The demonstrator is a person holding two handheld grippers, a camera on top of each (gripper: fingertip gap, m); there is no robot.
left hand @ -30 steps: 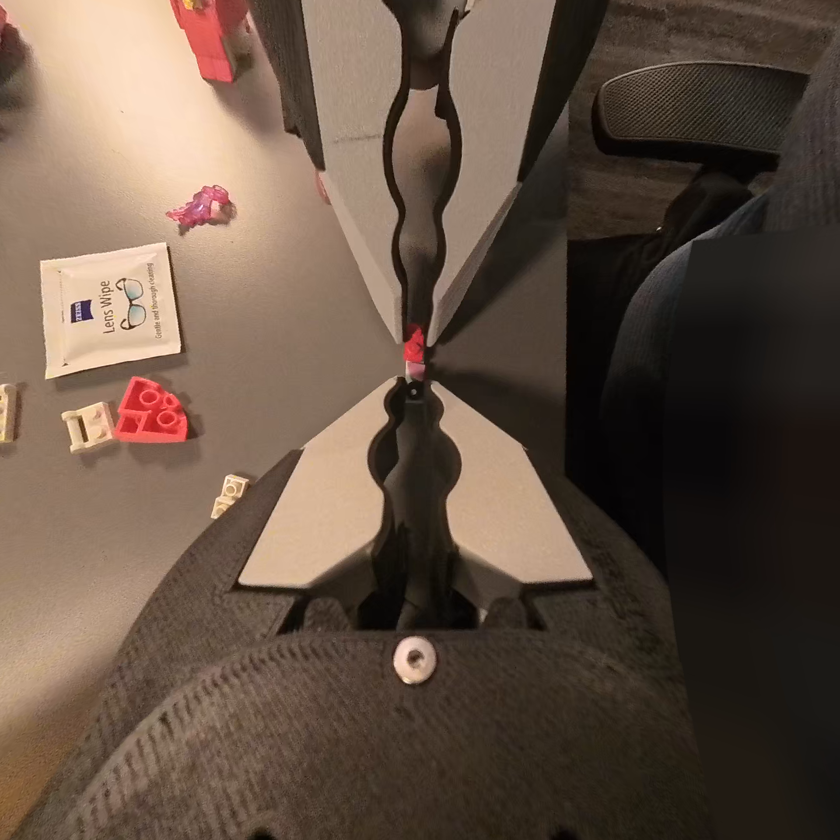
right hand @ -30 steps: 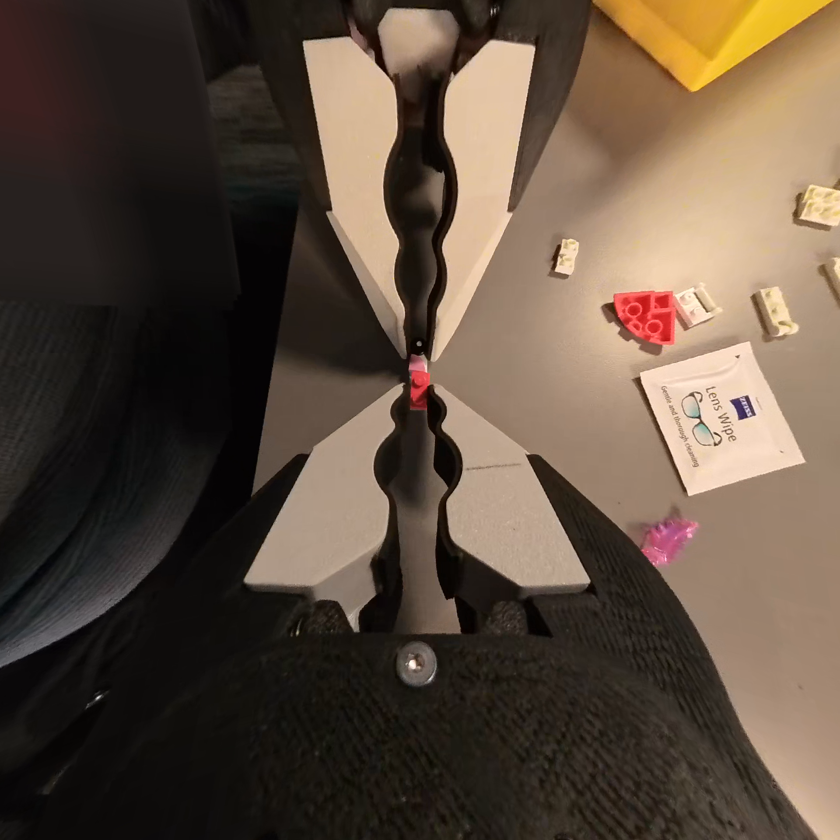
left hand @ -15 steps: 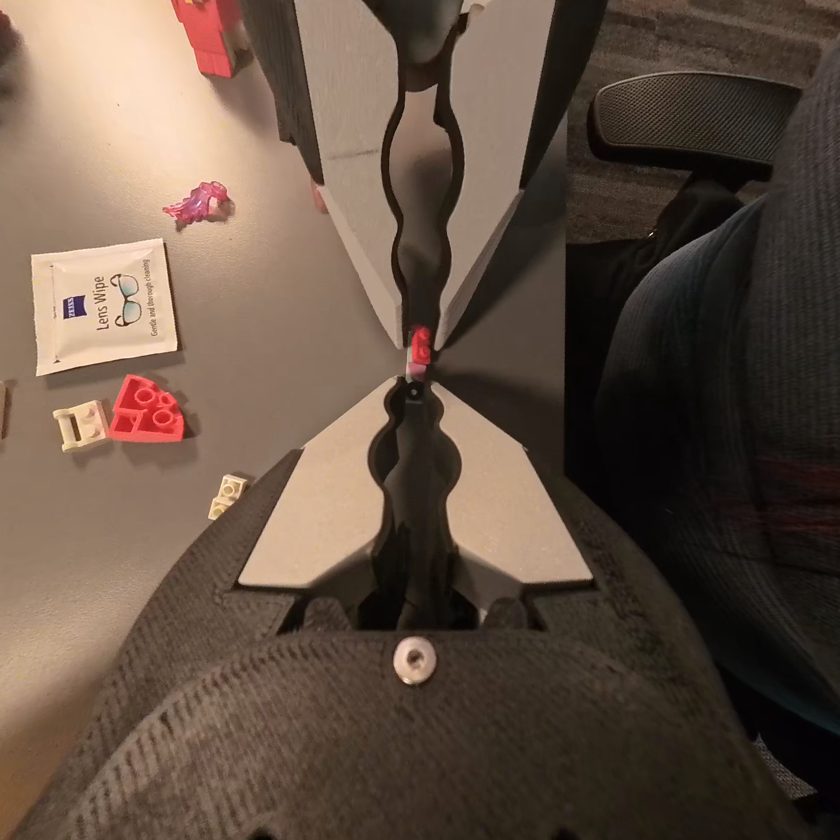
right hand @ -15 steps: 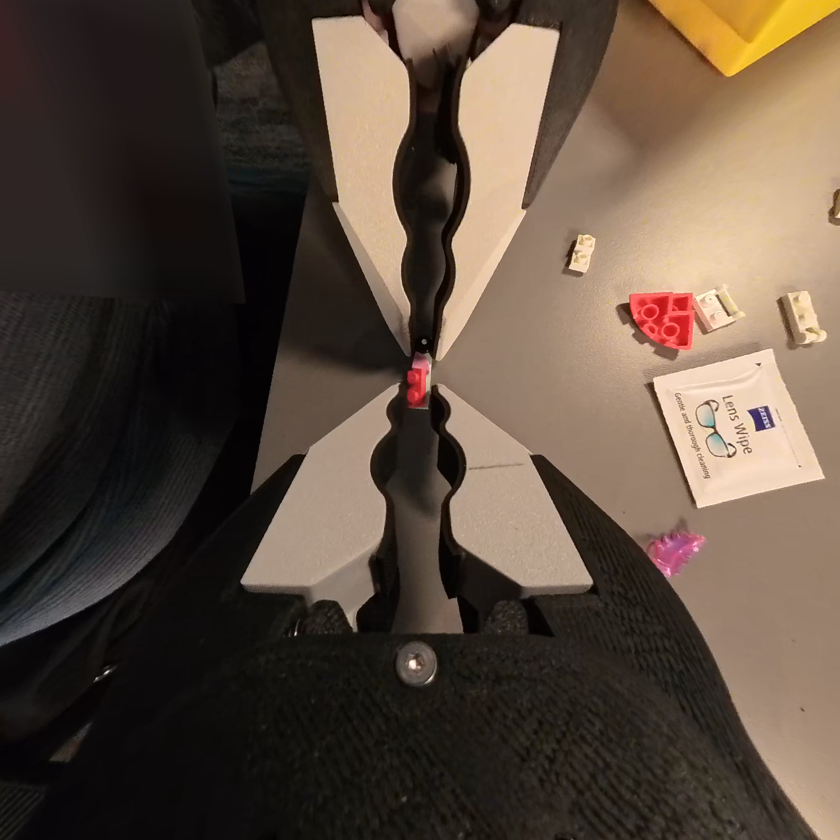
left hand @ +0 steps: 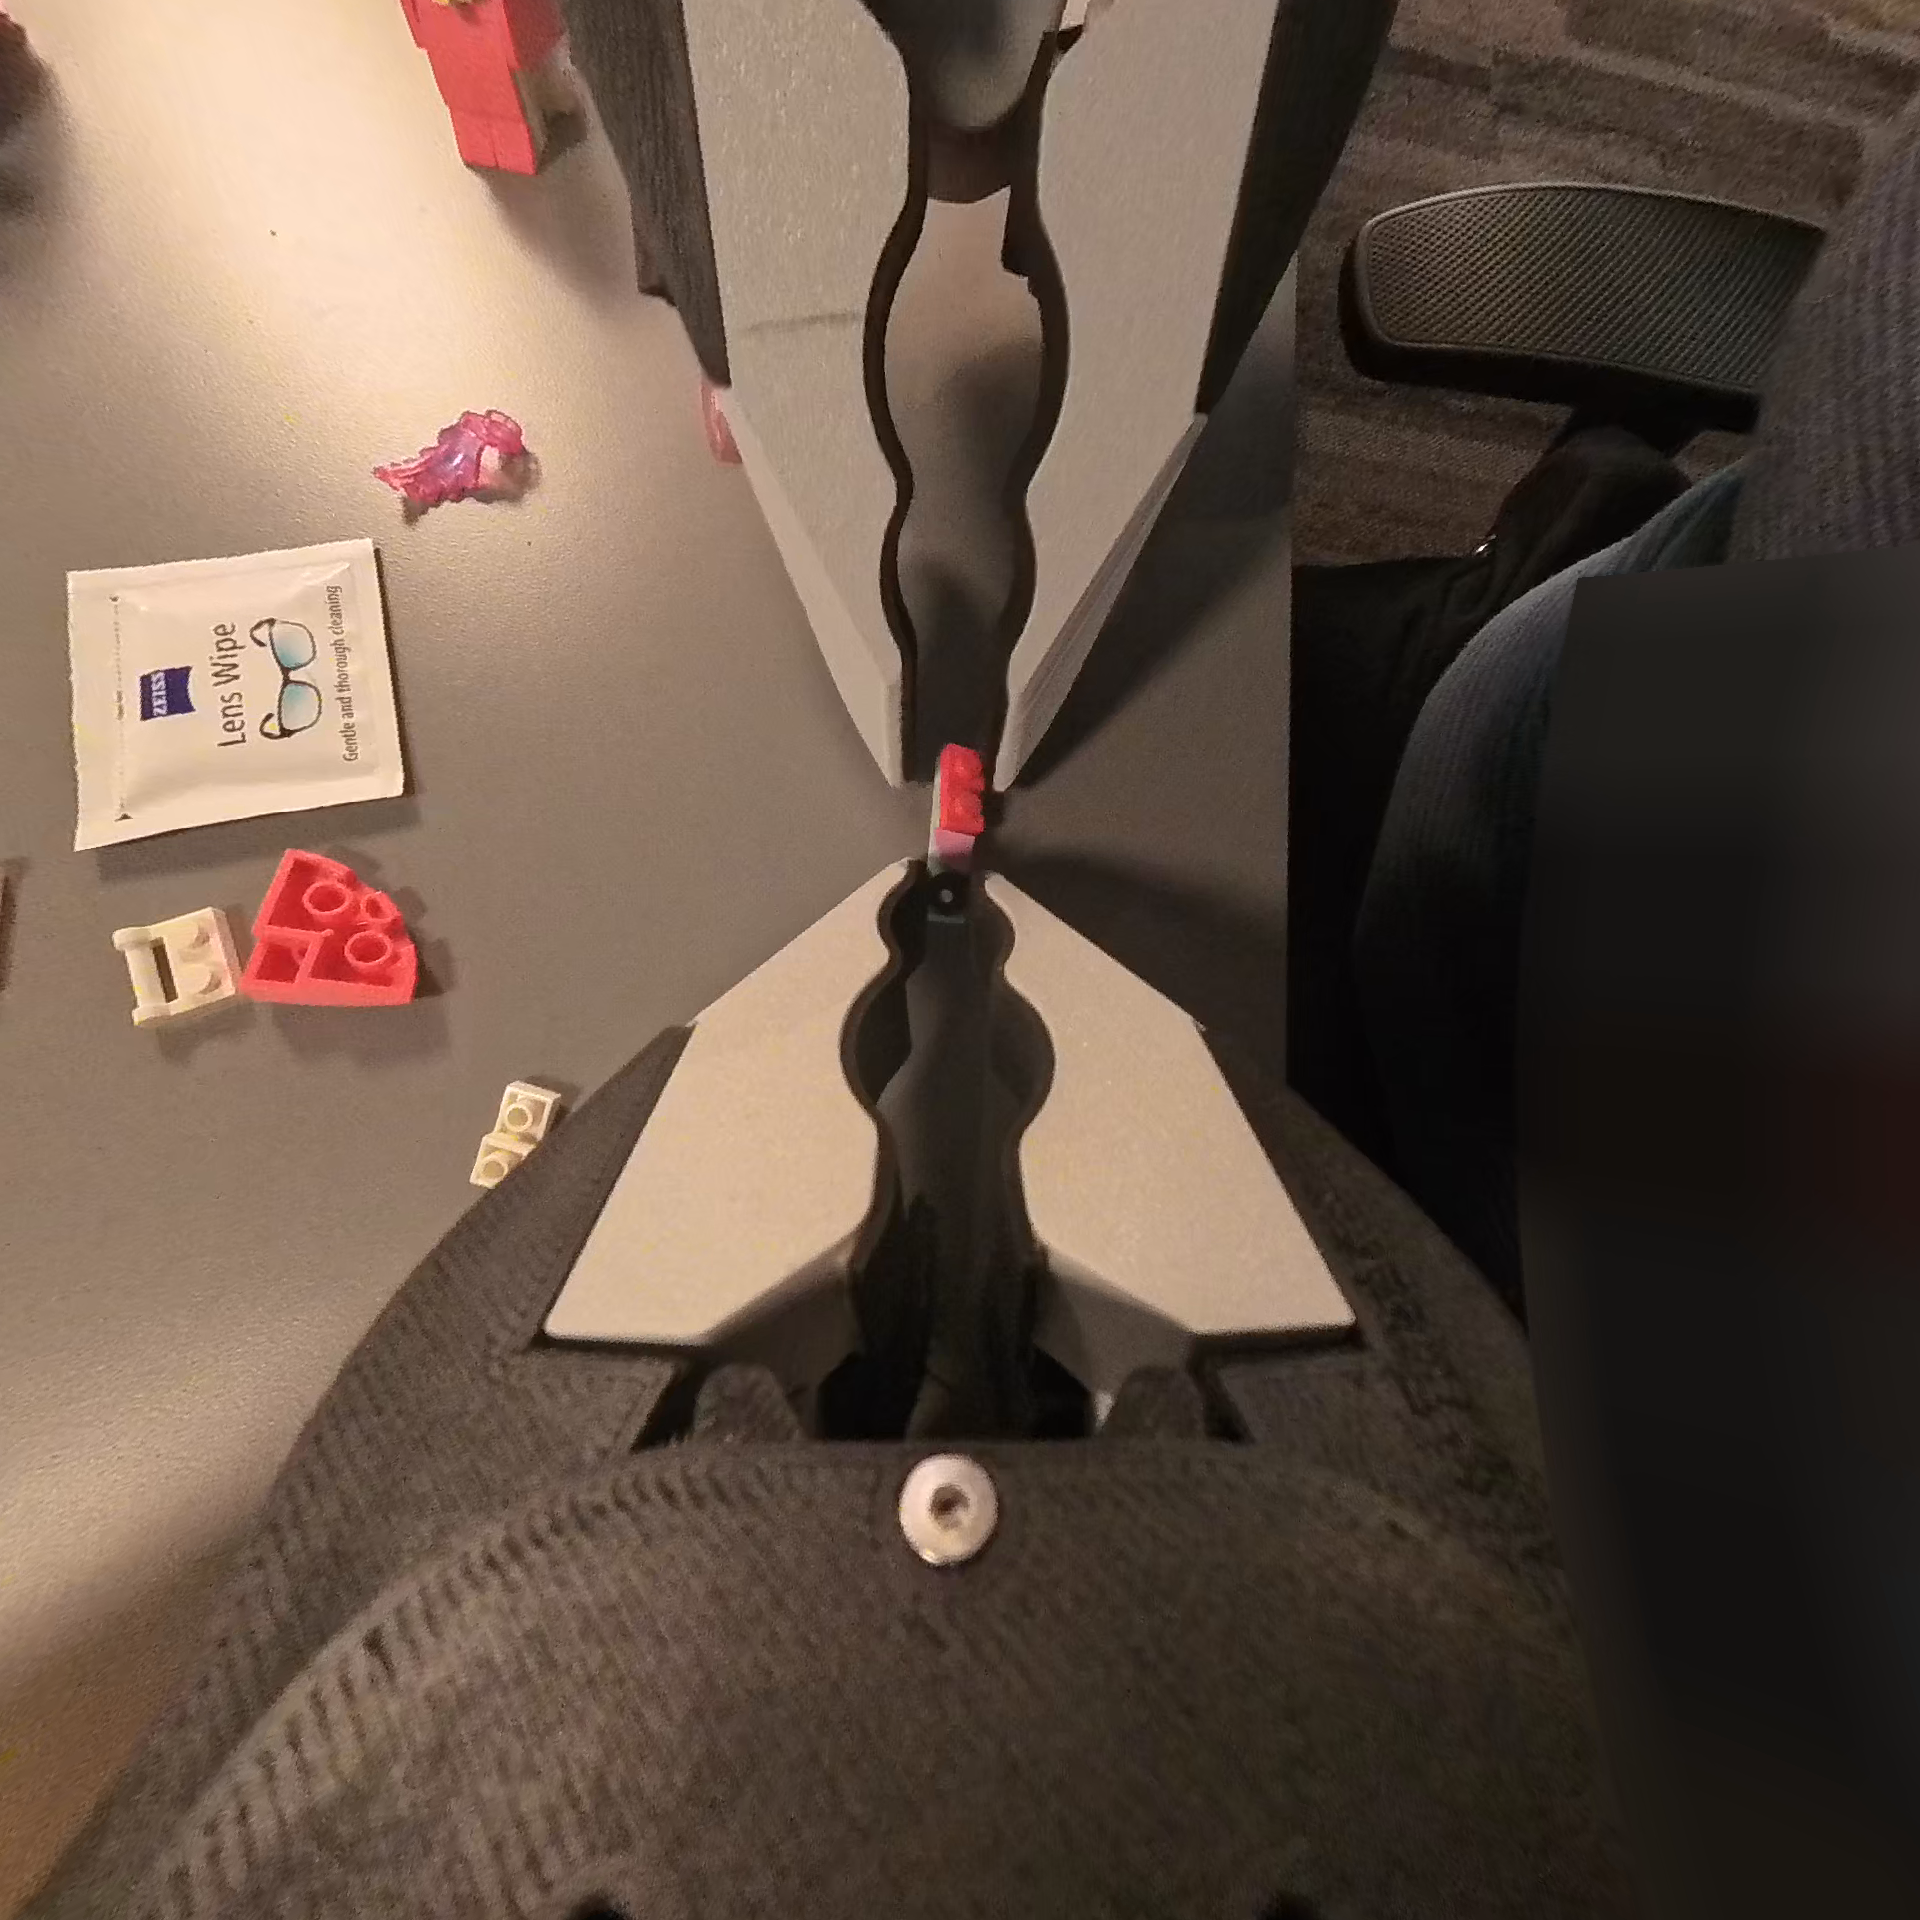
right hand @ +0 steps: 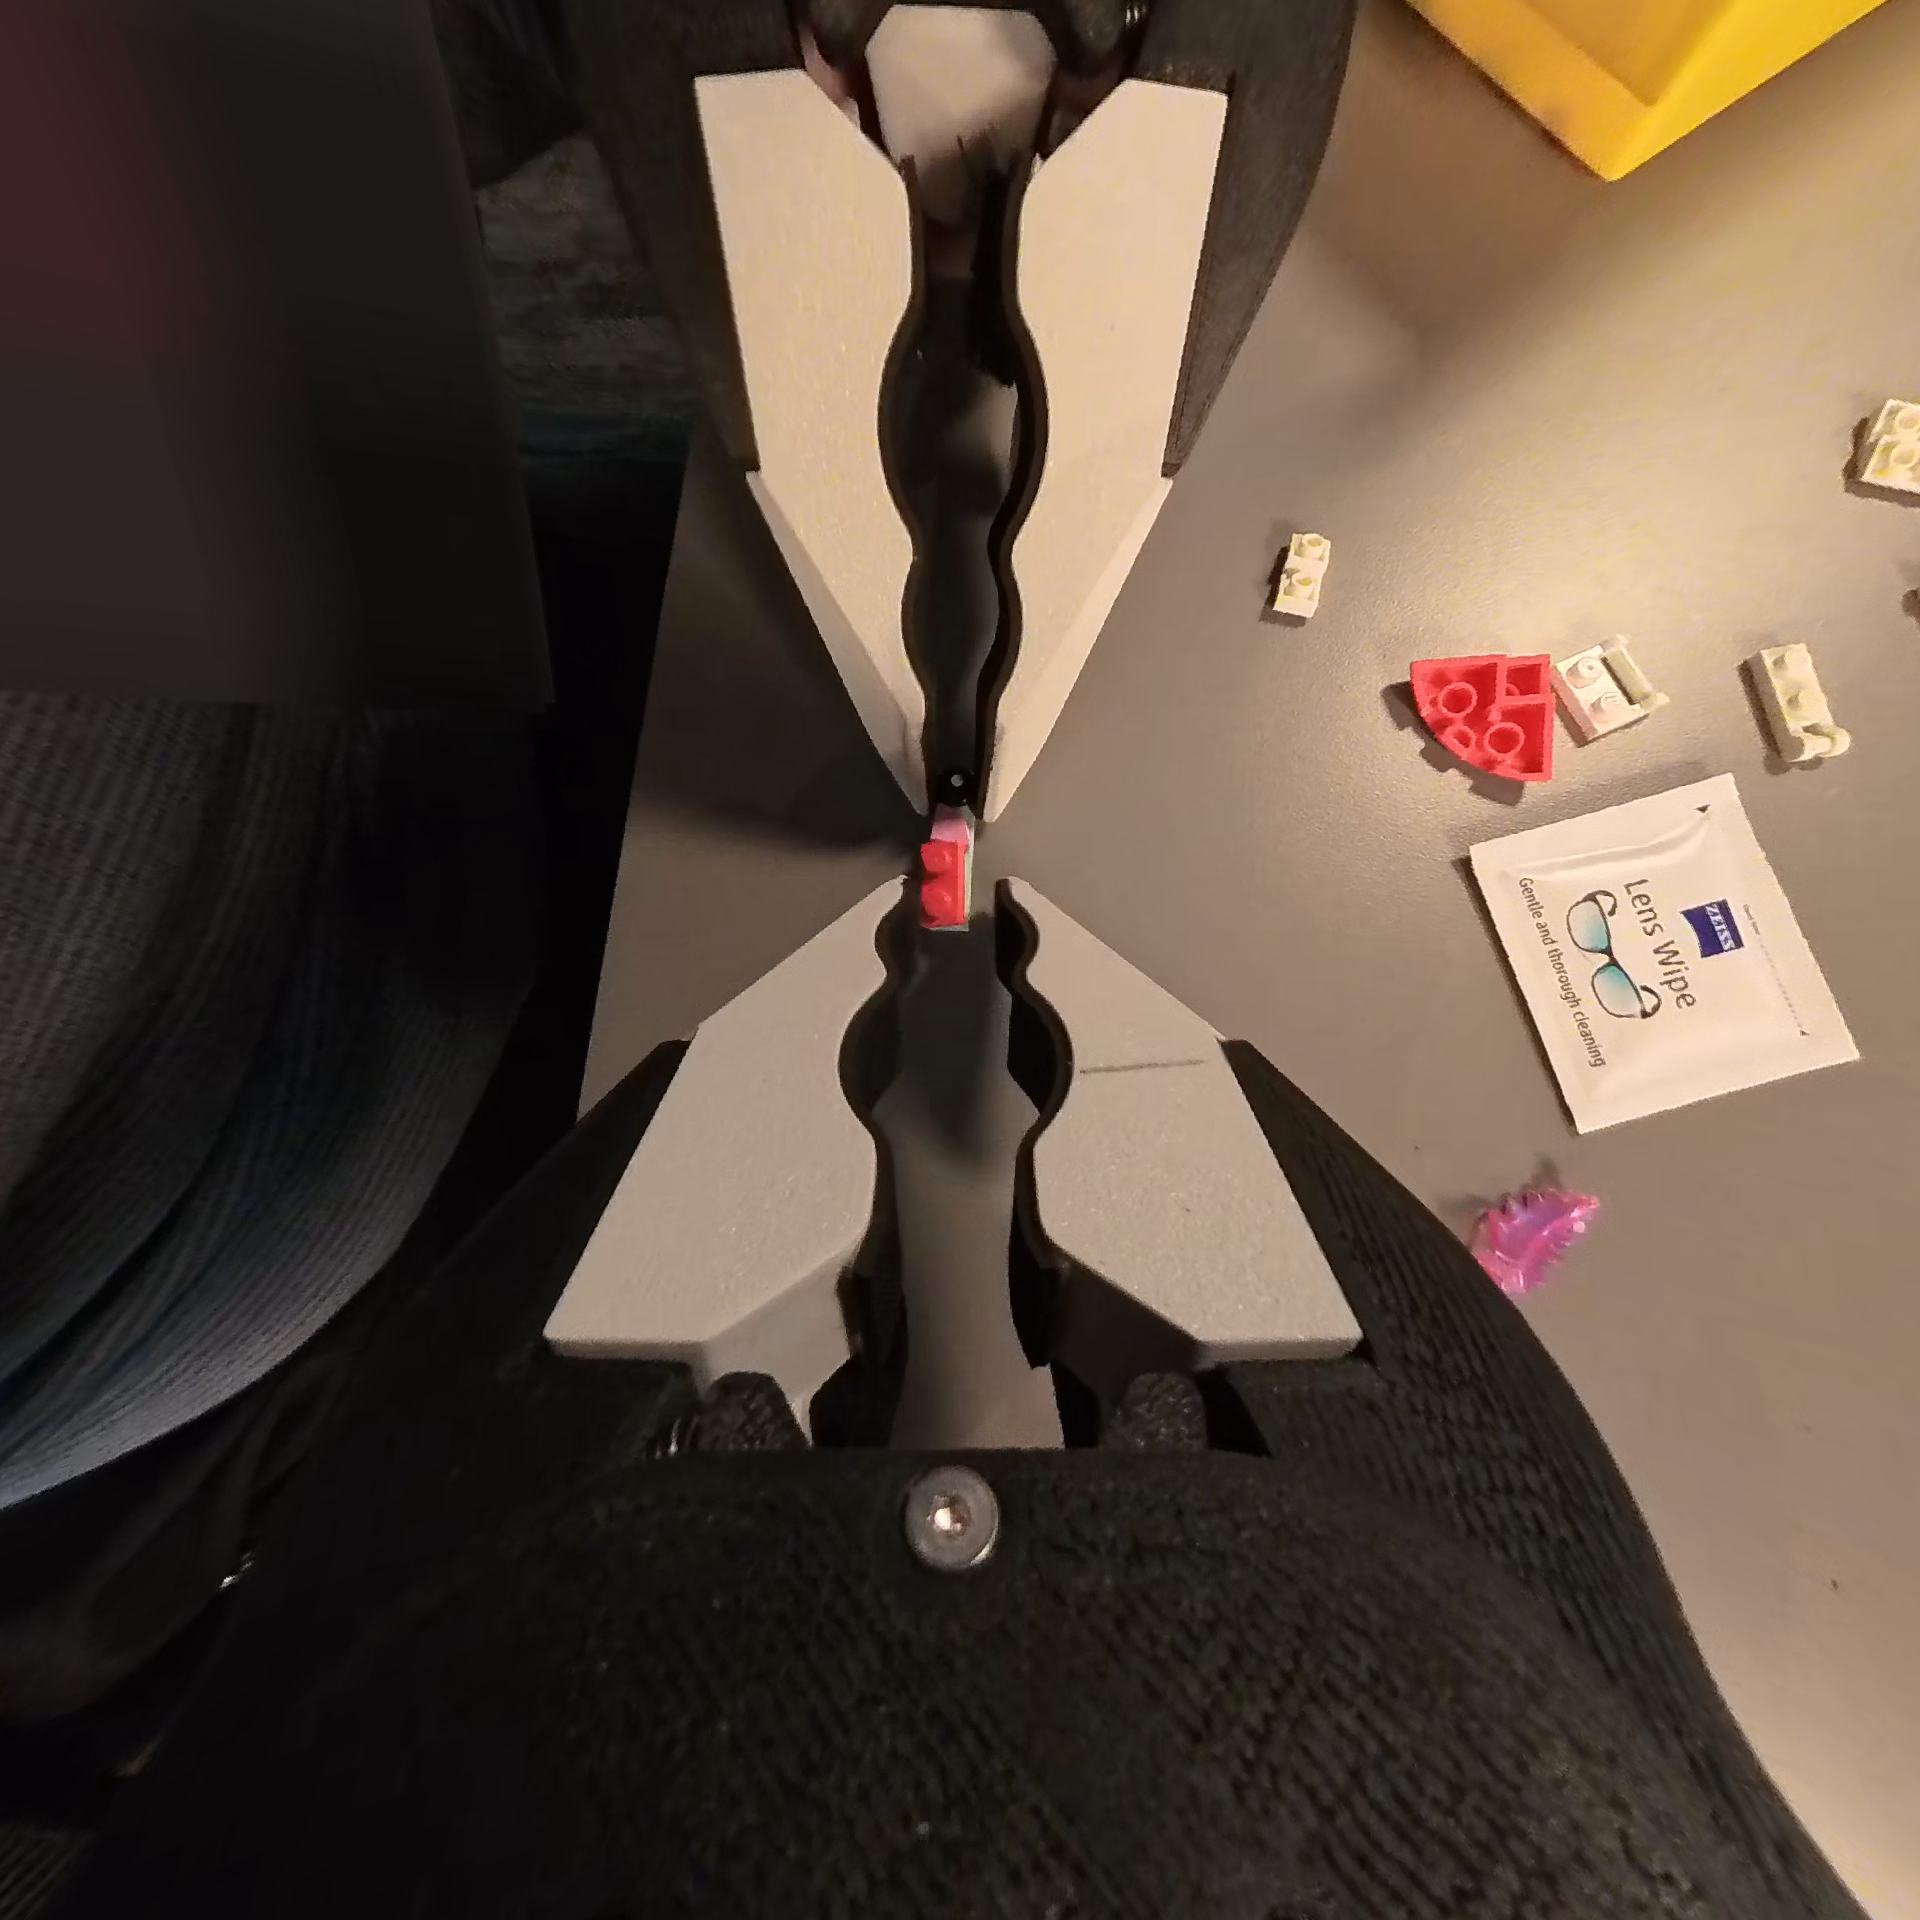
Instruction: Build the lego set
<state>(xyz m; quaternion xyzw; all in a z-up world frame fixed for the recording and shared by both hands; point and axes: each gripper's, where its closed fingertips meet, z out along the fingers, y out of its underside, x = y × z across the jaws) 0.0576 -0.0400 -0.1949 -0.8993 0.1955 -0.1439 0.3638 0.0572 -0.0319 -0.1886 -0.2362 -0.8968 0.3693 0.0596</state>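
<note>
just a small red studded brick (left hand: pixel 961 790) atop a pink piece

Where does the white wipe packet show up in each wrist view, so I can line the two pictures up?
Left wrist view: the white wipe packet lies at the left edge, above centre.
Right wrist view: it lies at the right, near mid-height.
Shared landmark: the red quarter-round brick next to the packet on the grey table.

A white sachet (left hand: pixel 234 691), red wedge brick (left hand: pixel 332 945), cream plates (right hand: pixel 1300 562) and pink shard (right hand: pixel 1536 1237) lie on the grey table (left hand: pixel 582 727).
</note>
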